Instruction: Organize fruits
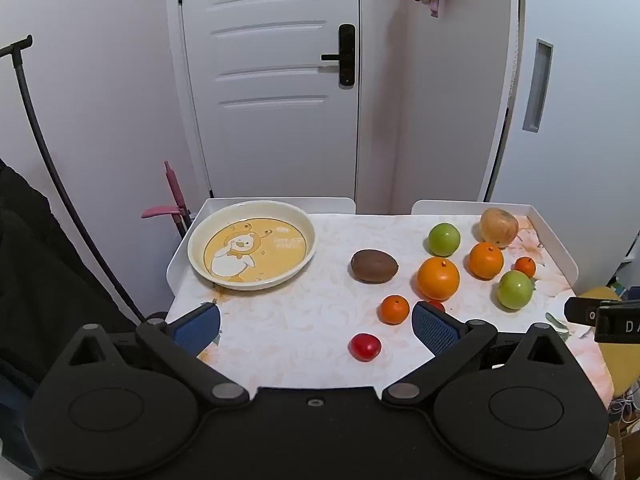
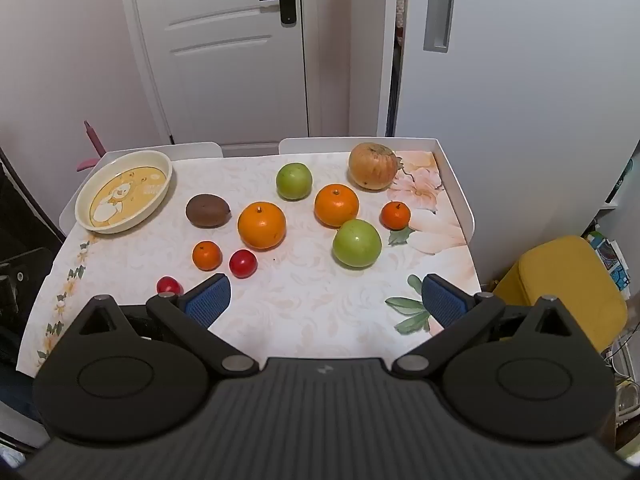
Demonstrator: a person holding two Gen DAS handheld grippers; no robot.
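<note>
A: How far along was the sorting?

B: Not started. The plate (image 2: 120, 196) at the surface's far left corner sat empty; every fruit (image 2: 262, 226) lay loose right of it.

A: And the tongs?

B: Left tongs (image 1: 316, 326) and right tongs (image 2: 326, 300) both gaped wide, holding nothing.

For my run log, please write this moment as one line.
left gripper: open, empty | right gripper: open, empty | plate: empty | fruits: all loose on table
</note>
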